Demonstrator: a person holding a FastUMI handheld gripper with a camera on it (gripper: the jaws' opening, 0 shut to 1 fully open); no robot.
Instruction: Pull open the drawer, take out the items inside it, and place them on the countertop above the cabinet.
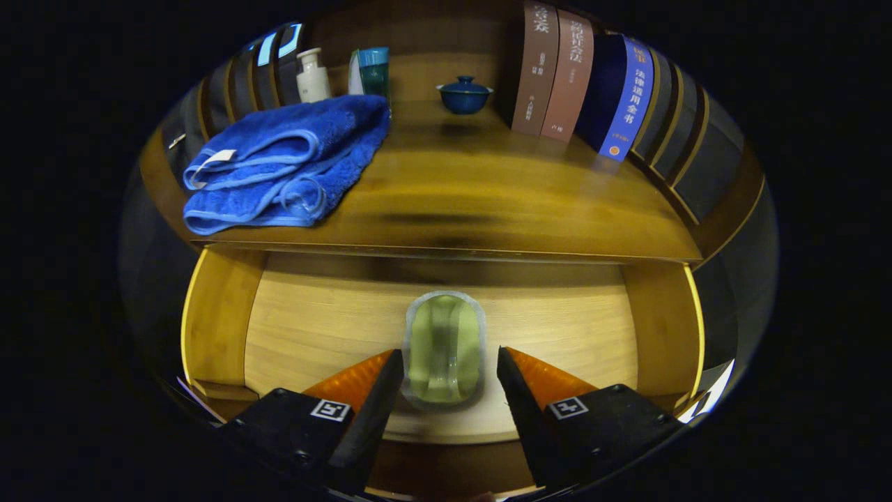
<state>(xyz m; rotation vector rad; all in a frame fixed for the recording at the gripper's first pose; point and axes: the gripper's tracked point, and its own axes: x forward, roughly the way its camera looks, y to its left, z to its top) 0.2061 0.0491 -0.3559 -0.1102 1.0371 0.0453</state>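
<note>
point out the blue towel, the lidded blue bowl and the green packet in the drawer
blue towel [293, 164], gripper view, top fold
lidded blue bowl [464, 100], gripper view, bowl body
green packet [444, 348], gripper view, its middle

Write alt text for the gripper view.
The hand-held gripper is open over a pulled-out wooden drawer, its fingers flanking a pale green packet on the drawer floor. On the countertop above lie a folded blue towel, bottles, a blue lidded bowl and books.

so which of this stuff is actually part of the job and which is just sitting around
Part of the job:
- open drawer
- pale green packet lying in it, between the open claw fingers, not gripped
- countertop above

Just lying about:
- folded blue towel
- white bottle
- teal cup
- blue lidded bowl
- upright books
</note>
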